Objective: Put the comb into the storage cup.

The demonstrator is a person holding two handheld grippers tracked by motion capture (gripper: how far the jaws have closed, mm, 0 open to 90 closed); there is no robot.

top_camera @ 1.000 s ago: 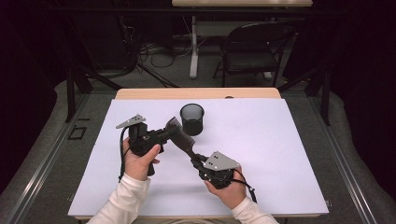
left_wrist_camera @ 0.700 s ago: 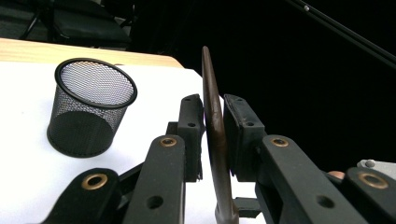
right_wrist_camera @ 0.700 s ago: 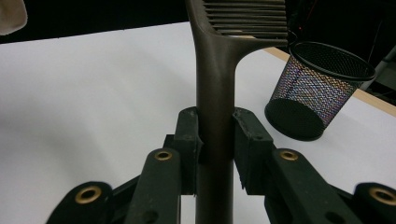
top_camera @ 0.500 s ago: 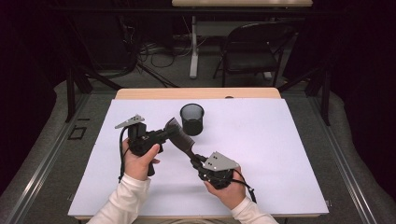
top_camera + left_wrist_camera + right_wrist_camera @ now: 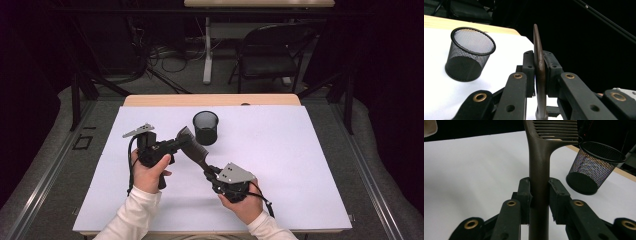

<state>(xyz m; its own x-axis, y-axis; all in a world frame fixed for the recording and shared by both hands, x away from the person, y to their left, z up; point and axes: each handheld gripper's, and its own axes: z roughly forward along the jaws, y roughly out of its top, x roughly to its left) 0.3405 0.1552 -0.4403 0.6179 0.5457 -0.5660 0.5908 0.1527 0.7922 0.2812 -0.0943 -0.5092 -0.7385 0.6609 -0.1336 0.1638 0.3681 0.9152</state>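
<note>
The comb (image 5: pixel 192 146) hangs above the worktop (image 5: pixel 310 165), just near-left of the mesh cup (image 5: pixel 206 127). The left tongs (image 5: pixel 539 72) have just closed and pinch its toothed end; the right tongs (image 5: pixel 539 195) pinch its handle.

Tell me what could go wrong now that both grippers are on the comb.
1. Both the left gripper and right gripper clamp the comb; pulling apart or twisting could bend or snap it.
2. The mesh cup stands close beside the comb head; a swing could tip it.
</note>
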